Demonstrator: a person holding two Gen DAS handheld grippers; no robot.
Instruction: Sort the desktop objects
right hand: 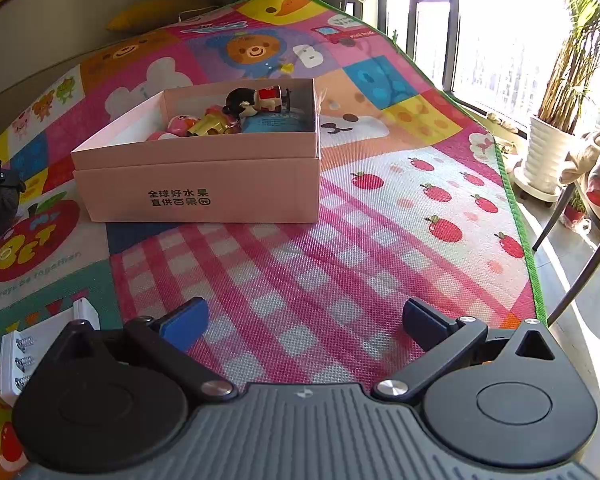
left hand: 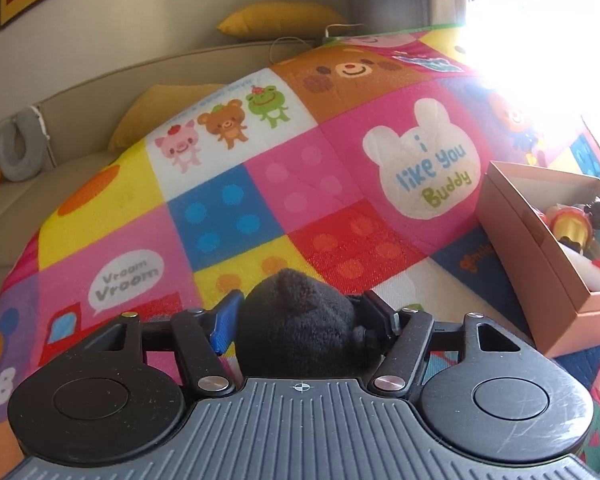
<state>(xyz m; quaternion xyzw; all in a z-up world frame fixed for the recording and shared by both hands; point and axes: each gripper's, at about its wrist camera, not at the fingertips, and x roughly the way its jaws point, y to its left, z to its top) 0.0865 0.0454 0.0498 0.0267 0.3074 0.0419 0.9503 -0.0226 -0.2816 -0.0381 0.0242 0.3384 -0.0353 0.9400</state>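
A black fuzzy plush toy [left hand: 296, 316] was seen clamped between the left gripper's [left hand: 300, 312] blue pads just above the patchwork play mat [left hand: 260, 184], to be carried level into the pink cardboard box [right hand: 204, 184], while the right gripper [right hand: 304, 320] was held apart, empty

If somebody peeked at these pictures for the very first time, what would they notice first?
Probably the bright cartoon play mat, covered with bears, apples and coloured squares, filling both views. On it sits a pink cardboard box with small toys piled inside. Close up in the left wrist view, the left gripper has its jaws closed around a fuzzy black soft thing, while the right gripper hangs open over the mat.
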